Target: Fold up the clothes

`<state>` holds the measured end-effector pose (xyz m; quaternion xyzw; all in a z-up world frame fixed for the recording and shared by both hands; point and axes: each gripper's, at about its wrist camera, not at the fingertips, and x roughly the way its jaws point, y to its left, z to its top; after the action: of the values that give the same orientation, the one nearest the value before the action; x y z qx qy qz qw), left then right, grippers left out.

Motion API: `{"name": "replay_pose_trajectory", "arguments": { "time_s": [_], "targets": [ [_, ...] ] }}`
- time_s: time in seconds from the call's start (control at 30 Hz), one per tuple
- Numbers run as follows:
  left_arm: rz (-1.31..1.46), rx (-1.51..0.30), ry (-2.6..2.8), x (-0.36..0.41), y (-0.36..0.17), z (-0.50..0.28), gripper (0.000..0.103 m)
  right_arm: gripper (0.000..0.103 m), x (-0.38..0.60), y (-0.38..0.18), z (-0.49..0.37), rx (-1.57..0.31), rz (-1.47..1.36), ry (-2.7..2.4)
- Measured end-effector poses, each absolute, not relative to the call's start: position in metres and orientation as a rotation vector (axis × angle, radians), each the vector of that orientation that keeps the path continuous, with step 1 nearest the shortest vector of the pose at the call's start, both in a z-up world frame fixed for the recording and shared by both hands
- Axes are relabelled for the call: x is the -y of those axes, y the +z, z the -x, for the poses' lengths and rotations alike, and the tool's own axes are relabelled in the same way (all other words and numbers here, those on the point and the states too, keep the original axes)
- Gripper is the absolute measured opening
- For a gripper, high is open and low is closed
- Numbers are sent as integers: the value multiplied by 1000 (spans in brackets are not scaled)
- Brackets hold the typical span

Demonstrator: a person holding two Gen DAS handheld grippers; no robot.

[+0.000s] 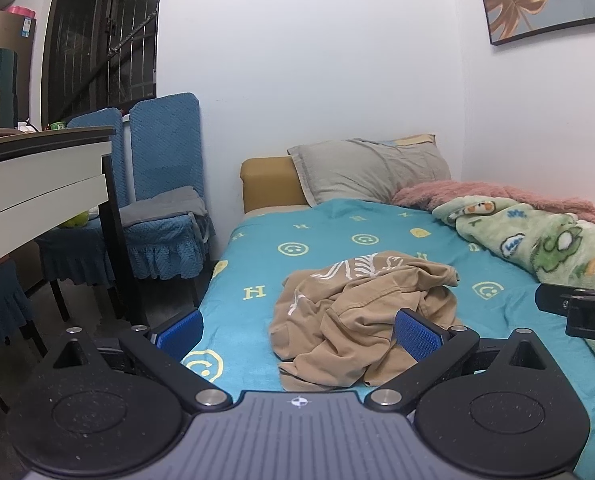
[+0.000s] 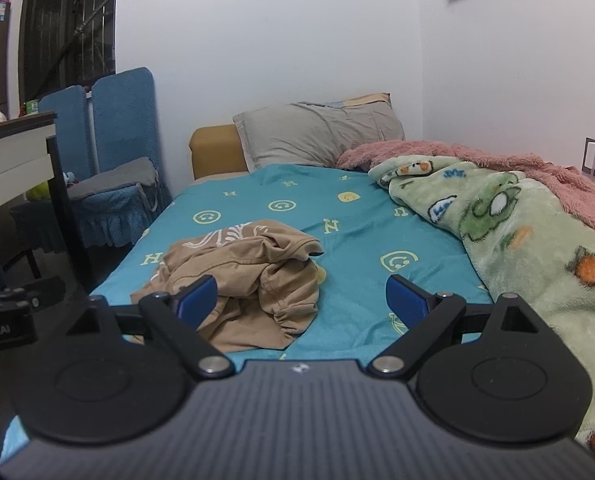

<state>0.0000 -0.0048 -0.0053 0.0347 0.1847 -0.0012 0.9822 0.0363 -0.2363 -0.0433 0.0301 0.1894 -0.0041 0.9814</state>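
A crumpled tan shirt [image 1: 361, 312] with a white print lies in a heap on the teal bed sheet [image 1: 305, 224]. It also shows in the right wrist view [image 2: 249, 280] on the sheet [image 2: 337, 216]. My left gripper [image 1: 297, 332] is open and empty, held just short of the shirt's near edge. My right gripper [image 2: 301, 300] is open and empty, held near the shirt's right side. The right gripper's body shows at the right edge of the left wrist view [image 1: 577, 304].
A green cartoon blanket [image 2: 517, 248] and a pink fleece [image 2: 497, 160] are piled along the bed's right side by the wall. A grey pillow [image 2: 317, 136] lies at the head. Blue-covered chairs [image 1: 161, 184] and a desk [image 1: 37, 168] stand left of the bed.
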Motion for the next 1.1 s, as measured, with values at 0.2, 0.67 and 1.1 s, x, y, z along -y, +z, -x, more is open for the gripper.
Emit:
{"name": "replay_pose_trajectory", "arguments": {
  "time_s": [0.2, 0.67, 1.1],
  "targets": [
    [-85, -373, -7, 6, -10, 0, 103, 93, 235, -44, -39, -392, -43, 4],
    [-152, -407, -57, 18, -27, -23, 103, 93, 254, -37, -37, -336, -165, -22],
    [-289, -586, -225, 66, -78, -133, 103, 93, 280, -44, -51, -331, -260, -71]
  ]
}}
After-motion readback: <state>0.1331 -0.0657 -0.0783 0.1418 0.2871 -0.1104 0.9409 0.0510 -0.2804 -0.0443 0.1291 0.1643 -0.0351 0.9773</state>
